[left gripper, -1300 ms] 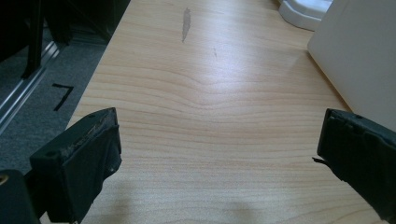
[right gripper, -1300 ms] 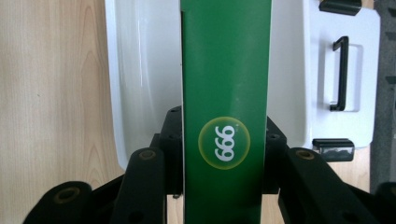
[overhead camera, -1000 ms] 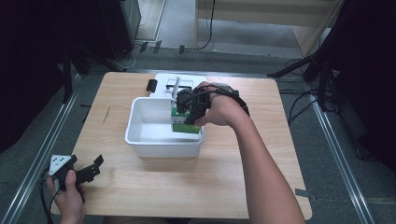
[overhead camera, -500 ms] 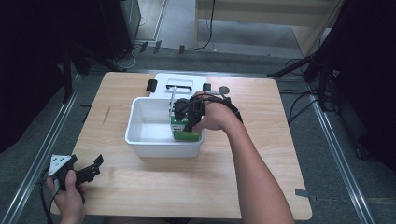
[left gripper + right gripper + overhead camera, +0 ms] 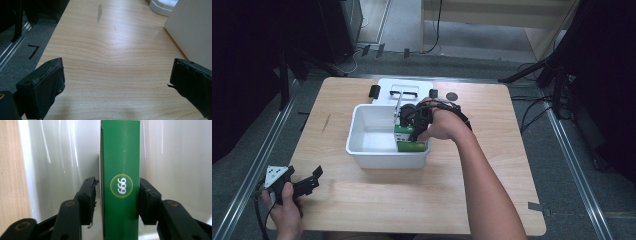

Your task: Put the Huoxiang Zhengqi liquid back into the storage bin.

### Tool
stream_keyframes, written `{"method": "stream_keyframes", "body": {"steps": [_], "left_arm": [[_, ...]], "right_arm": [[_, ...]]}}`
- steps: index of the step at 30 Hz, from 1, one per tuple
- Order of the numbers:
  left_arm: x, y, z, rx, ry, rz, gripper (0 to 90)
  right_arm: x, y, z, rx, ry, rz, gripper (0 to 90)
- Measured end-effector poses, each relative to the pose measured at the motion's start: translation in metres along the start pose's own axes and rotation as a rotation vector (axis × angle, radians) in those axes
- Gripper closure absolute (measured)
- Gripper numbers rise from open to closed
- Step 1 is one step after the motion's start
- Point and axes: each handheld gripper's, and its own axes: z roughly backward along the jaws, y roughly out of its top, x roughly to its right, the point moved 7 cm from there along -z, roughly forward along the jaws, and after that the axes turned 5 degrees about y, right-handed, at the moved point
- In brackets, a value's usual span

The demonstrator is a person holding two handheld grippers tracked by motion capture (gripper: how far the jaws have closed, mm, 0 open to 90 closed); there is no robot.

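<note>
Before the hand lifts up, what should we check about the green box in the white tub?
1. Green cardboard box inside the white plastic tub: ok.
2. Right gripper letting go: its jaws have just been opening with the box between them; a gap shows at one pad, the other sits close. Cannot tell if fully free.
3. Box resting on the tub floor: cannot tell.
4. Left gripper open, away over the wooden table: ok.
</note>
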Motion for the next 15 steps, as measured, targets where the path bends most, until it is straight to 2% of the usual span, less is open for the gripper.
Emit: {"method": "stream_keyframes", "body": {"steps": [6, 7, 9, 10, 12, 15], "left_arm": [[0.000, 0.000, 0.000, -0.001, 0.000, -0.002, 0.6], [0.000, 0.000, 0.000, -0.001, 0.000, -0.001, 0.6], [0.000, 0.000, 0.000, -0.001, 0.000, 0.000, 0.6], [0.000, 0.000, 0.000, -0.001, 0.000, -0.001, 0.6], [0.000, 0.000, 0.000, -0.002, 0.001, -0.002, 0.6], [0.000, 0.000, 0.000, -0.002, 0.001, -0.001, 0.6]], "right_arm": [[0.000, -0.003, 0.012, 0.053, -0.013, -0.041, 44.2], [0.000, -0.004, 0.018, 0.086, -0.018, -0.081, 39.6], [0.000, -0.004, 0.021, 0.097, -0.023, -0.095, 38.6], [0.001, -0.003, 0.028, 0.129, -0.031, -0.116, 36.4], [0.001, -0.003, 0.032, 0.142, -0.037, -0.131, 34.6], [0.000, -0.002, 0.044, 0.199, -0.055, -0.171, 30.3]]}}
